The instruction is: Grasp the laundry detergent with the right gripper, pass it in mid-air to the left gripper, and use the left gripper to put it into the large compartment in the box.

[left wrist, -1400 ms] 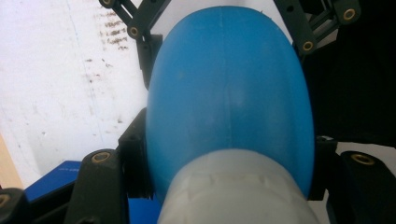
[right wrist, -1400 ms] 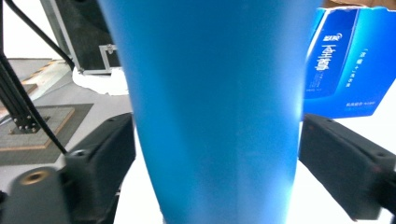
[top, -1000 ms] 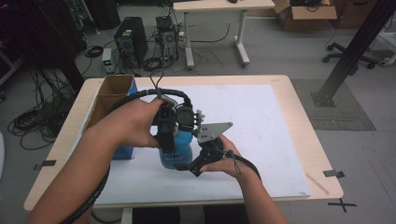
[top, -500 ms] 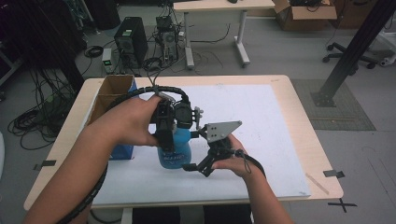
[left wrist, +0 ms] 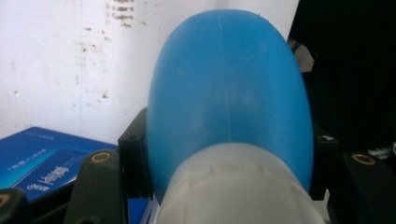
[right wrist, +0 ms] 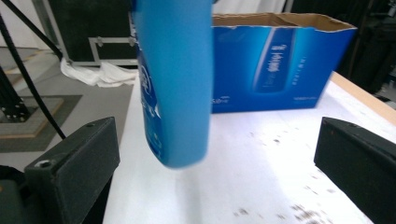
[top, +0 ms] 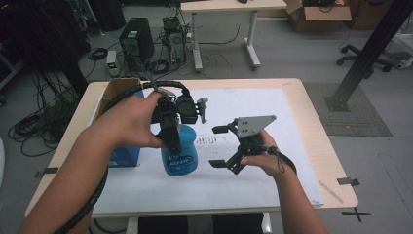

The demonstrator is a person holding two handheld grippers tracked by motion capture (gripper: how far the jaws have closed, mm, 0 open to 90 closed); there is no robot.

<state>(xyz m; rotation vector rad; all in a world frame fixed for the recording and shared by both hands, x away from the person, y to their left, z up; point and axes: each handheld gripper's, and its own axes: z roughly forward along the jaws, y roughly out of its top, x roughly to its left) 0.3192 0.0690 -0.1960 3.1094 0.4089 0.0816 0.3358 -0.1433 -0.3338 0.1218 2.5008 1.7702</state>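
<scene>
A blue plastic bottle with a white cap hangs a little above the white sheet, base down. My left gripper is shut on it near the neck; in the left gripper view the jaws press both sides of the bottle. To its right my right gripper stands open and holds nothing, a short gap from the bottle. The right gripper view looks past its own wide-apart jaws at the bottle hanging ahead of the right gripper.
An open blue carton stands at the table's left side, just left of the bottle, also in the right gripper view as the carton. The wooden table edges the white sheet. Desks, computers and cables stand on the floor beyond.
My right gripper has drawn away from the bottle's base, to the right and slightly up. The left gripper and bottle have stayed nearly in place.
</scene>
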